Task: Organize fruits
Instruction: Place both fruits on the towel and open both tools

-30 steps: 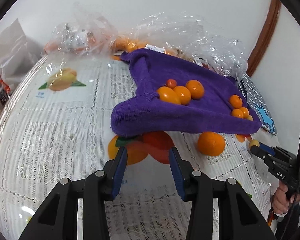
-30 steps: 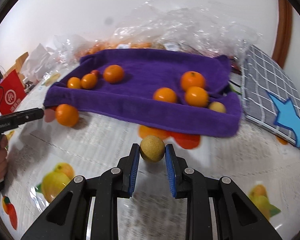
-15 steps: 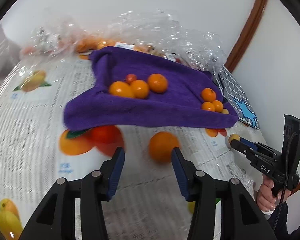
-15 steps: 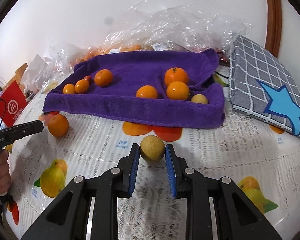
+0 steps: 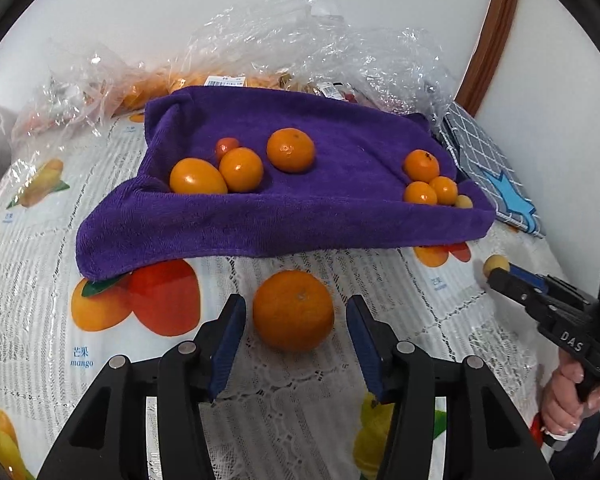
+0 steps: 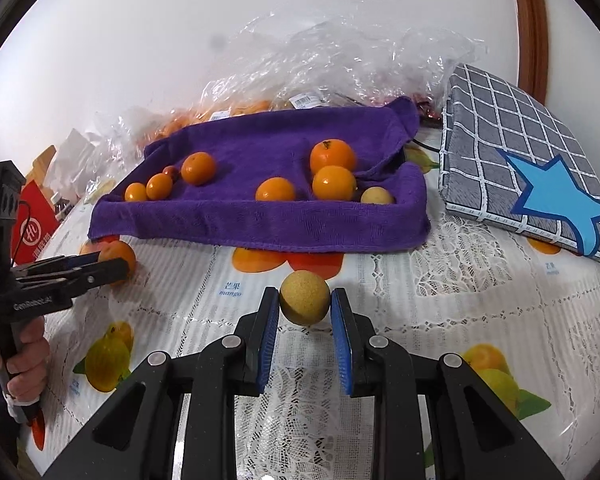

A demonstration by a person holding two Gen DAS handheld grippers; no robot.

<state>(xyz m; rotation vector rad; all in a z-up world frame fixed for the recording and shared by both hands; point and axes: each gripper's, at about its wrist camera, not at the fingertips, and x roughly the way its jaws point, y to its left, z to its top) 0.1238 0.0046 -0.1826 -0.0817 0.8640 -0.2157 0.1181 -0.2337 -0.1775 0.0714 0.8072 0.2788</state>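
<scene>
- Left wrist view: purple towel (image 5: 284,208) now fills more of the frame than a second ago.
- Left gripper (image 5: 296,320), spread wide, now straddles the orange (image 5: 293,310) before the towel, which earlier lay off to its right.
- Right gripper (image 6: 305,312) stays clamped on the yellow fruit (image 6: 304,298) before the towel.

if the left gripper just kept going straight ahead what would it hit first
The loose orange on the table, already sitting between the open left gripper fingers. Behind it comes the purple towel edge, though depth is uncertain.
</scene>
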